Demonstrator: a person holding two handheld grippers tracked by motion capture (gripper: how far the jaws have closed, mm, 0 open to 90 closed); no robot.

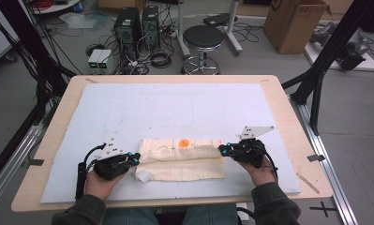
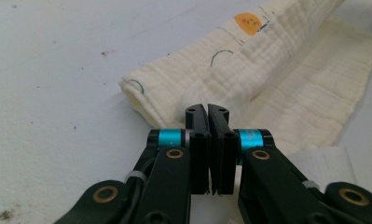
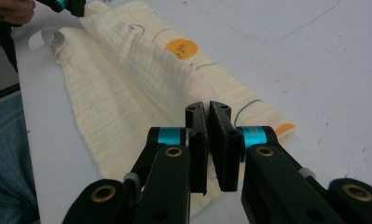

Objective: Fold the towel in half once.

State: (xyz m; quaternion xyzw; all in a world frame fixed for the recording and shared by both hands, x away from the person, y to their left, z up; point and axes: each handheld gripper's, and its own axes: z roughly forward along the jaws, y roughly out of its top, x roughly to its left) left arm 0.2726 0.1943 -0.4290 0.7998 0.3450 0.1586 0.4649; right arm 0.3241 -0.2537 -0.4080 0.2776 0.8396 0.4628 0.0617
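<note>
A cream muslin cloth (image 1: 182, 159) (image 2: 267, 60) (image 3: 127, 84) with an orange dot (image 1: 184, 143) lies lengthwise near the front of the white mat (image 1: 175, 103). Its far half is folded over and stands up as a raised ridge. My left gripper (image 1: 137, 157) (image 2: 207, 109) is shut on the ridge's left end. My right gripper (image 1: 220, 149) (image 3: 208, 106) is shut on the right end of the same fold. The left gripper (image 3: 69, 5) also appears far off in the right gripper view. A white label (image 1: 142, 176) (image 3: 51, 39) sticks out at the cloth's front left corner.
The mat covers most of a wooden table (image 1: 53, 140). Beyond the table stand a black stool (image 1: 202, 40), computer towers (image 1: 138, 28) with cables, and a cardboard box (image 1: 295, 23). A black frame post (image 1: 316, 89) rises at the right.
</note>
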